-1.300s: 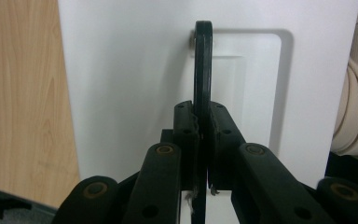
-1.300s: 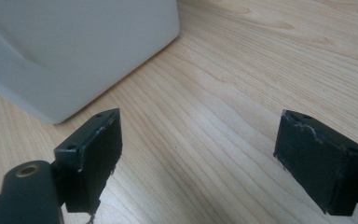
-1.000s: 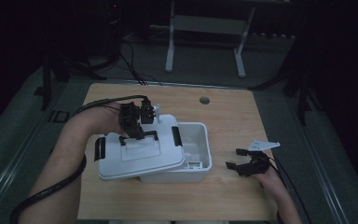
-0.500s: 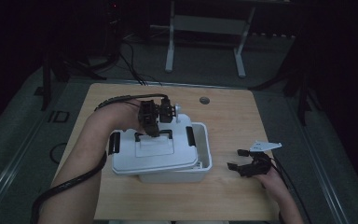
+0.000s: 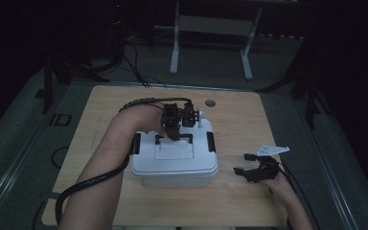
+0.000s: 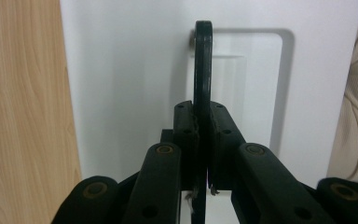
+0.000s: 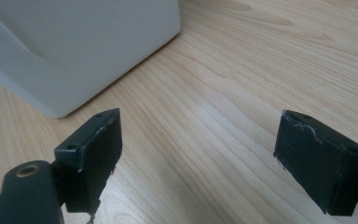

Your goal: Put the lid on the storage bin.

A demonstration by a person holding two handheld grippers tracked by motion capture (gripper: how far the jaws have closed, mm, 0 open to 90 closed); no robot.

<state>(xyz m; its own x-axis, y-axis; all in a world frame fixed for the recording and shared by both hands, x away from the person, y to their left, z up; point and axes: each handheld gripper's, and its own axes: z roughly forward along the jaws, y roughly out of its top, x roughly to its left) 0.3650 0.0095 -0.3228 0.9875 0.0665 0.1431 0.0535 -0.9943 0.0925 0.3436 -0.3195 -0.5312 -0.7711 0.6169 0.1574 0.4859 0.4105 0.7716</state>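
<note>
Two jaws of the left gripper (image 6: 201, 128) clench the black handle (image 6: 202, 70) of the white lid (image 5: 175, 154), which sits atop the white box (image 5: 172, 181). Right of the box, the right gripper (image 5: 247, 164) rests on the wooden table (image 5: 249, 115), jaws spread, grasping nothing.

White lid (image 5: 175, 160) on white box (image 5: 172, 180); black handle (image 6: 203, 70) and black side latches (image 5: 211, 142). Black left gripper (image 5: 173, 125); black right gripper (image 5: 250, 165) at box's three o'clock. Pale wood-grain table (image 5: 249, 120). Grey floor (image 5: 24, 143).
</note>
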